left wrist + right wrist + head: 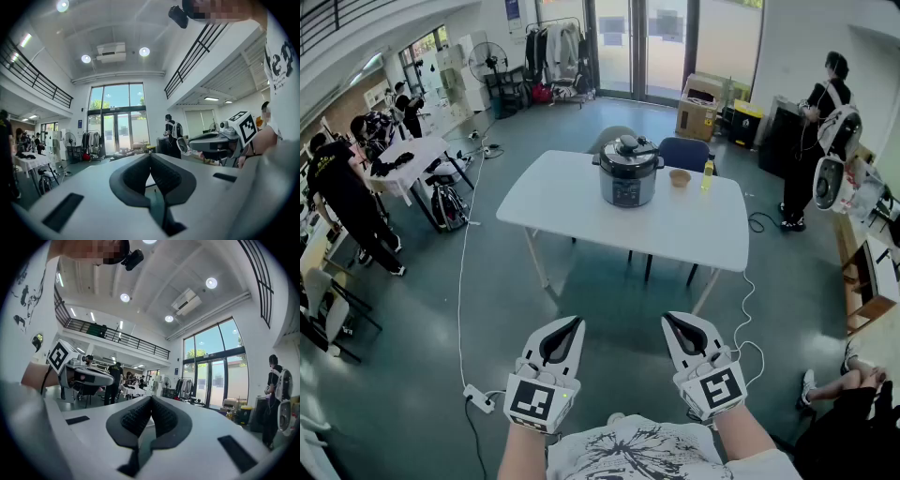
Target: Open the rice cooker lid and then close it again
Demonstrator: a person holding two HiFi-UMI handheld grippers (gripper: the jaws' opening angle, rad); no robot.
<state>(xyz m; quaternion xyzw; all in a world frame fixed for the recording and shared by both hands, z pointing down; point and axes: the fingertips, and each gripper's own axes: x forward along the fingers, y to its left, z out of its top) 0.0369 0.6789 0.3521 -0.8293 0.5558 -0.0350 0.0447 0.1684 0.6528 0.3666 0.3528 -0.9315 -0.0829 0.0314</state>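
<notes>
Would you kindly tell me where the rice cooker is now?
Head view, upper middle: the cooker stands on the white table, left of a bowl and bottle.

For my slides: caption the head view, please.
Shut, empty left gripper and right gripper held short of the table with the closed cooker, bowl and bottle.

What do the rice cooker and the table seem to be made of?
Rice cooker: silvery body with a soft sheen, likely metal. Its dark lid is probably plastic. Table: smooth matte white top, perhaps laminate; too far away to be sure.
</notes>
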